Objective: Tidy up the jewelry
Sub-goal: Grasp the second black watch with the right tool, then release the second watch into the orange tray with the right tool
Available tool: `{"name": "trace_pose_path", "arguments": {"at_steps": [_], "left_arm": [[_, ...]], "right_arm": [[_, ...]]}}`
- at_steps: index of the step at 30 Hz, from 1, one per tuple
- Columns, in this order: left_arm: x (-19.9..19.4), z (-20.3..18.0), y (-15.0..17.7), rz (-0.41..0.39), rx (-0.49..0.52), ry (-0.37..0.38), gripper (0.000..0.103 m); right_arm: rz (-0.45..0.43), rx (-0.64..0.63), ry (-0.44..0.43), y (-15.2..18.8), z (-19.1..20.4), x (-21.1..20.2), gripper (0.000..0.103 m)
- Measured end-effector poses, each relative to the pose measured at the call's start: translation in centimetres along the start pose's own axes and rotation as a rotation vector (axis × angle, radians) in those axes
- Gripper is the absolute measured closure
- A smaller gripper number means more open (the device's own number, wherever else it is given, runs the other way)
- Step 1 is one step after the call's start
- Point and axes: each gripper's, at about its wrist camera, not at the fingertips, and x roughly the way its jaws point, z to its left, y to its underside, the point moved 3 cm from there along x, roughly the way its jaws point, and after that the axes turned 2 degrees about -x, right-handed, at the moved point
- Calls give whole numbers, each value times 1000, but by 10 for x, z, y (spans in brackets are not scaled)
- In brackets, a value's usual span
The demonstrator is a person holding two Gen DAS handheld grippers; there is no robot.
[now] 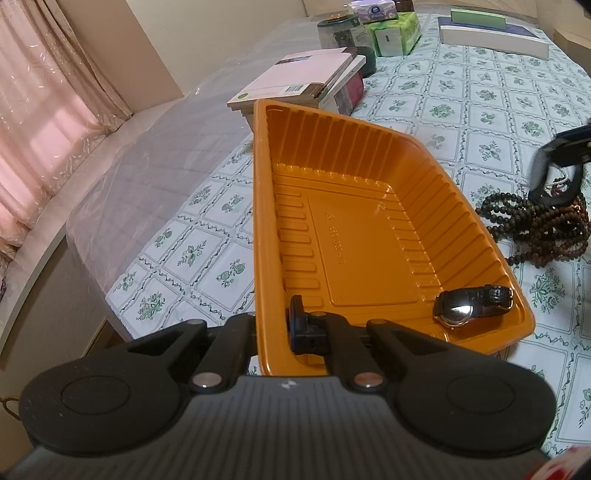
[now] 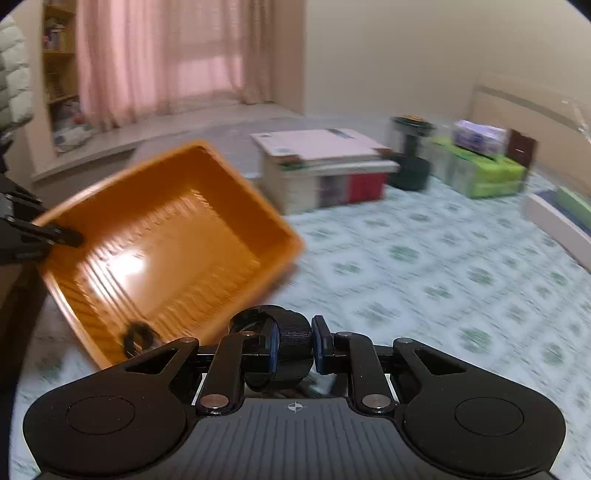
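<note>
An orange plastic tray (image 1: pixel 354 229) lies on the floral tablecloth. My left gripper (image 1: pixel 287 328) is shut on the tray's near left wall. A black wristwatch (image 1: pixel 471 307) rests in the tray's near right corner and appears again as a dark blur (image 2: pixel 138 338). A pile of dark bead strings (image 1: pixel 543 229) lies right of the tray. My right gripper (image 2: pixel 293 347) is shut on a black watch band (image 2: pixel 291 332), held above the cloth near the tray (image 2: pixel 166 236). From the left wrist view, the right gripper (image 1: pixel 554 173) hangs over the beads.
A stack of books (image 1: pixel 306 81) lies behind the tray. Further back stand a dark jar (image 1: pixel 340 31), green tissue packs (image 1: pixel 397 35) and a flat box (image 1: pixel 491 35). The table edge under a clear plastic sheet (image 1: pixel 155 155) runs along the left.
</note>
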Motion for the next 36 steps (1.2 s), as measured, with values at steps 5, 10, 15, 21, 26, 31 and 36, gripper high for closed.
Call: {"name": "trace_pose_path", "arguments": {"at_steps": [5,10,15,21,26,31,36], "left_arm": [[2,1,0,-4,0,6,100],[3,3,1,-5,-2,12,100],[4,4,1,-6,-5,14,101],[4,4,1,-7,-7,16,101],[3,4,1,-8,-9,18,101],[3,4,2,-9,-10,19,101],[3,4,2,-8,-11,20,101]], "right_arm": [[7,-10,-78,-14,28,28,84],[32,5,-113,-21,43,54,84],[48,22,-136,-23,50,68,84],[65,41,-149,-21,54,77,84],[13,73,-153,-20,48,70,46],[-35,149,-91,-13,23,44,45],[-20,216,9,19,-8,17,45]]}}
